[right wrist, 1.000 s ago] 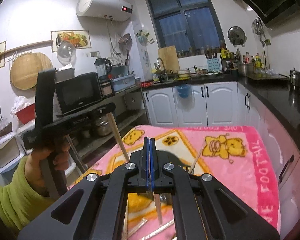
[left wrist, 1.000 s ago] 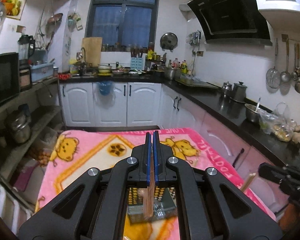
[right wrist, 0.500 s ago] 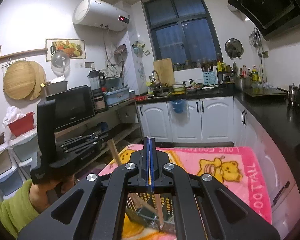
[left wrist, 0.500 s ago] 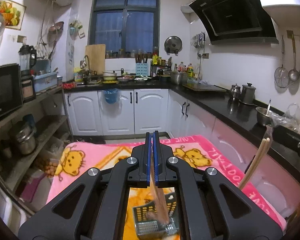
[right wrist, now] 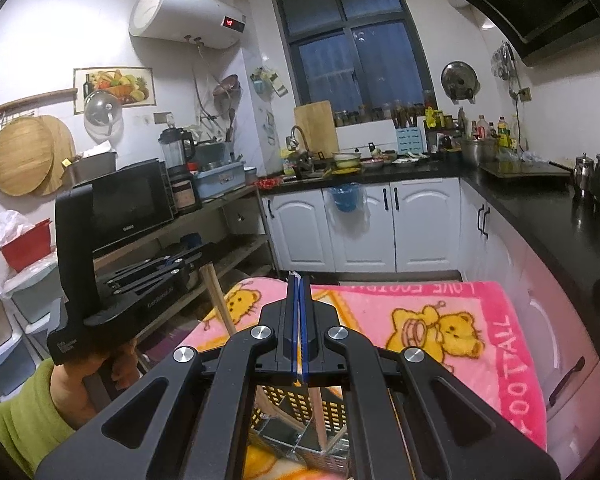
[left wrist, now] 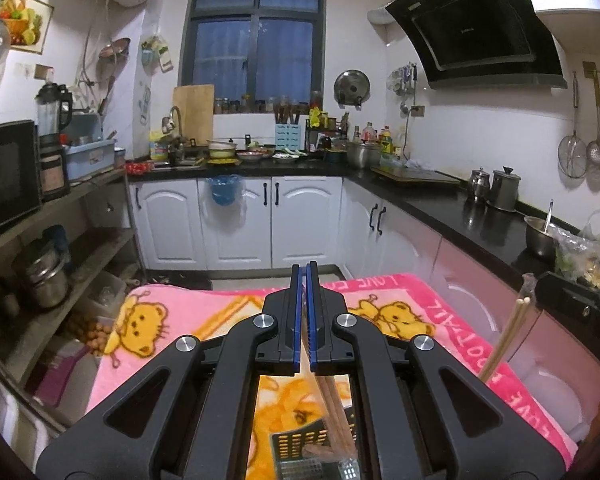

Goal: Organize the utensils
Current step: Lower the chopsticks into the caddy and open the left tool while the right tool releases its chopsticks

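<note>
Looking from the left wrist, the pink blanket (left wrist: 204, 312) carries the upside-down words "LOVE" and "FOOTBALL" along its border at about 3 o'clock, with yellow bears printed across it. The left gripper (left wrist: 305, 320) has its blue pads pressed together on a pair of brown chopsticks (left wrist: 334, 420), whose long axis runs from the pads down toward 6 o'clock, tilted a little to 5 o'clock, with the lower ends reaching into the slotted utensil basket (left wrist: 296, 446) at the bottom of the view. At 3 o'clock a pair of pale chopsticks (left wrist: 504, 344) slants up toward 1 o'clock, its upper tips just beside the black body of the right gripper (left wrist: 580, 300).

From the right wrist, the blanket border reads "FOOTBALL" at 3 o'clock and "LOVE FOOTBALL" mirrored along the far edge; the microwave (right wrist: 128, 204) at 10 o'clock bears a small brand word too fine to read. The right gripper (right wrist: 298, 320) is closed on the pale chopsticks (right wrist: 318, 420), which hang nearly straight toward 6 o'clock into the basket (right wrist: 300, 404). At 9 o'clock a hand (right wrist: 84, 384) in a green sleeve (right wrist: 20, 424) holds the left gripper (right wrist: 188, 268), its brown chopsticks (right wrist: 218, 300) angled down toward 5 o'clock.
</note>
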The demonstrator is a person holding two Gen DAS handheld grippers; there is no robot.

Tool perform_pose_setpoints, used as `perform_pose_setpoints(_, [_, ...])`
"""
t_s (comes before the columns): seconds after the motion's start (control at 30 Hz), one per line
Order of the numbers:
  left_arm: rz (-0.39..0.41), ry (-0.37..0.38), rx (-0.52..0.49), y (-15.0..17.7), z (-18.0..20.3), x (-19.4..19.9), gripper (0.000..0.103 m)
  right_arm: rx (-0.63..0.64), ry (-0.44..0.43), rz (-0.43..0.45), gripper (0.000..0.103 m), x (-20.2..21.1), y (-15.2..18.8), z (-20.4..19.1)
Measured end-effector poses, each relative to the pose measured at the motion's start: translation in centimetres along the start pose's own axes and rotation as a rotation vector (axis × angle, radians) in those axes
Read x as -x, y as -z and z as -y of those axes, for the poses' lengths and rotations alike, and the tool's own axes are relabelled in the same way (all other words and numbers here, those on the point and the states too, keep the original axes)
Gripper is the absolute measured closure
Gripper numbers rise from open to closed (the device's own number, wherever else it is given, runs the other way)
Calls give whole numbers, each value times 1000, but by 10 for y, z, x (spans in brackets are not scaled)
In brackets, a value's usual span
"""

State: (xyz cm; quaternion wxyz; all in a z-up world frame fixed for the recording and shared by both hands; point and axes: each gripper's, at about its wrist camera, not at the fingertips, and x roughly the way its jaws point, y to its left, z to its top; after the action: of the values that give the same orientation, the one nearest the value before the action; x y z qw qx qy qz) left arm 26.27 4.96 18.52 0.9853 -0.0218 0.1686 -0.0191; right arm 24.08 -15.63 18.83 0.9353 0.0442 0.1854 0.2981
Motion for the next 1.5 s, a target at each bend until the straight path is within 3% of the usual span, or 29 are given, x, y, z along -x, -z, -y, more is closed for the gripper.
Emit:
perform_pose_setpoints(0.53, [-95, 78, -2, 45, 11, -15, 102, -1, 80, -68, 102, -27, 43, 12])
perform_pose_setpoints(1.17, [-163, 88, 5, 89, 14, -13, 102, -77, 114, -112, 102, -19, 72, 31])
perform_pose_setpoints(1.5, [-170, 64, 10, 96, 17, -8, 102, -76, 130, -126, 101, -6, 79, 31])
